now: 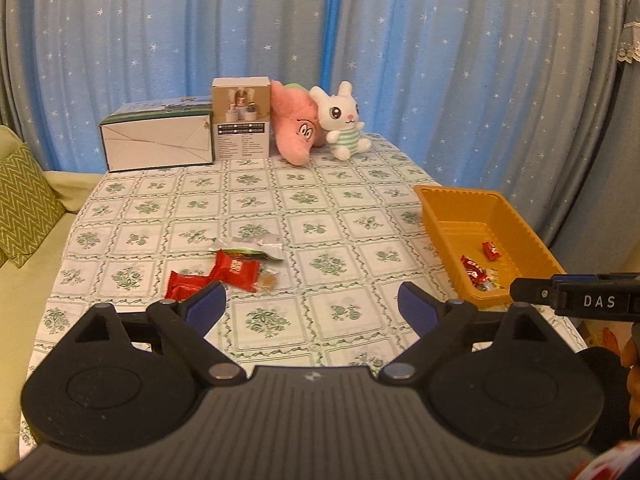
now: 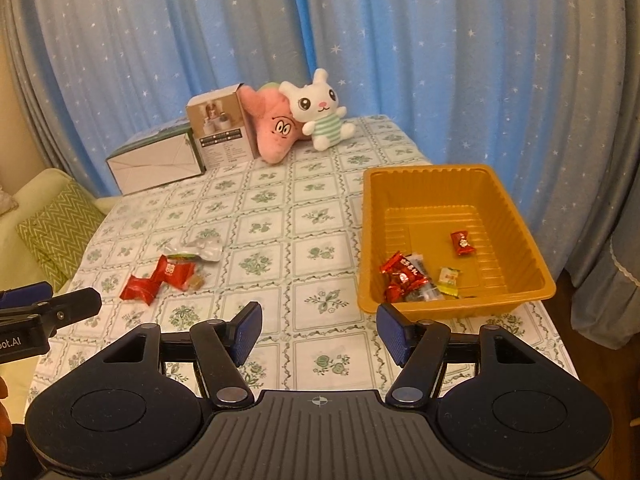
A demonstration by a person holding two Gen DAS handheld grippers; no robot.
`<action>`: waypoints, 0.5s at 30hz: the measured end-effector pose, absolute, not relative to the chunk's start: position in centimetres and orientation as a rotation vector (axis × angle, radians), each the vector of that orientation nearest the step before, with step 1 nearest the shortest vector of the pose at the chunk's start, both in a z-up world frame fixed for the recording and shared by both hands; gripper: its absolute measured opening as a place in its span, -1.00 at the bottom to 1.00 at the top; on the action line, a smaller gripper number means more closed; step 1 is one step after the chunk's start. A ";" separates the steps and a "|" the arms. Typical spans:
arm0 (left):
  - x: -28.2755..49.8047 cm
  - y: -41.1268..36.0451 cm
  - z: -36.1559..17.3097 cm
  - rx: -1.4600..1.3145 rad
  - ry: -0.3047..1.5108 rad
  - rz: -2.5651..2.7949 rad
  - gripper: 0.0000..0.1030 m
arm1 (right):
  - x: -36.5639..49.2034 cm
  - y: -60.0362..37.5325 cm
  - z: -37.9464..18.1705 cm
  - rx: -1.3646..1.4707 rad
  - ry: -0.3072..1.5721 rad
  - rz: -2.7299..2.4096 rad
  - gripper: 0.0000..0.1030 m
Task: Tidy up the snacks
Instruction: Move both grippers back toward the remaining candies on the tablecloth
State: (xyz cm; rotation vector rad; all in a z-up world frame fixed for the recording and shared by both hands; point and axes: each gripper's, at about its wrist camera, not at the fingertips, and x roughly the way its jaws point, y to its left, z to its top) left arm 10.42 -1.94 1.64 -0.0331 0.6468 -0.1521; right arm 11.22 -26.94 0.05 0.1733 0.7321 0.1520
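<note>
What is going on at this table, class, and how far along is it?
A person is tidying snacks into an orange tray, using a hand-held gripper in each hand. Several wrapped sweets already lie in the tray. A small pile of snacks, mostly red packets, still sits on the tablecloth to its left. The left hand-held gripper is open and empty, just short of that pile. The right hand-held gripper is also open and empty, near the tray's front corner.

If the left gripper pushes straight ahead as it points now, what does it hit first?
Probably bare tablecloth: the open left gripper aims between the red snack packets and the orange tray, though depth is unclear.
</note>
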 end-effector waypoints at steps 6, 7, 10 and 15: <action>10.6 -0.4 1.2 -0.036 0.659 -0.117 0.79 | 11.8 -25.7 -0.5 0.161 0.743 0.175 0.24; 10.7 -0.1 1.1 -0.037 0.662 -0.111 0.79 | 11.9 -25.5 -0.6 0.159 0.744 0.180 0.24; 10.9 0.8 0.7 -0.034 0.671 -0.090 0.79 | 12.3 -24.7 -0.8 0.155 0.745 0.196 0.24; 11.3 2.7 0.1 -0.039 0.685 -0.059 0.80 | 13.4 -22.9 -1.4 0.138 0.750 0.234 0.24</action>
